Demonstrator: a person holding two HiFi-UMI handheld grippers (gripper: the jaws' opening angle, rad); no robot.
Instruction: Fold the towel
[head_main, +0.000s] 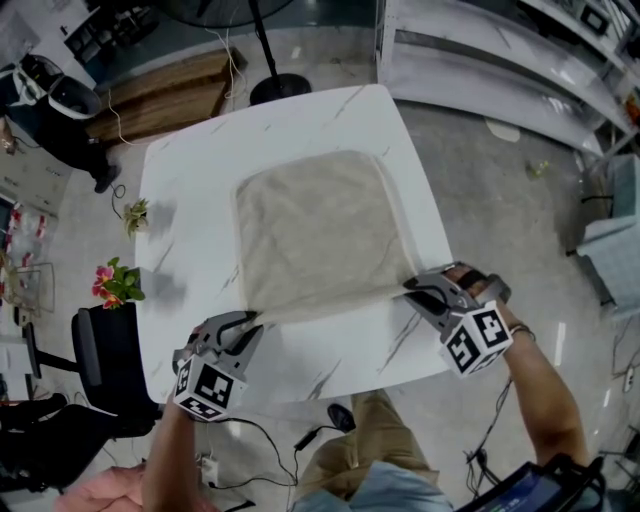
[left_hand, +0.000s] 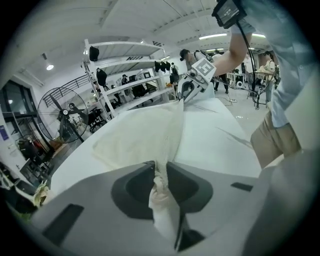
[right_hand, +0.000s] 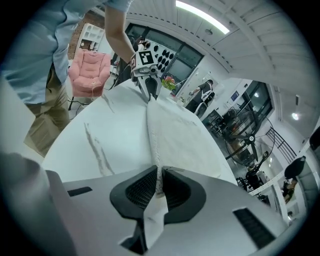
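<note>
A beige towel lies spread flat on the white marble table. My left gripper pinches its near left corner, the cloth bunched between the pads. At the near right corner my right gripper is clamped on the towel's edge. The near edge of the towel runs taut between the two grippers. From the left gripper view I see the right gripper across the cloth, and the right gripper view shows the left gripper at the far end of the towel.
The table's near edge is just in front of the person. A standing fan and a wooden bench are beyond the table. Flowers and a dark chair stand at the left, cables on the floor below.
</note>
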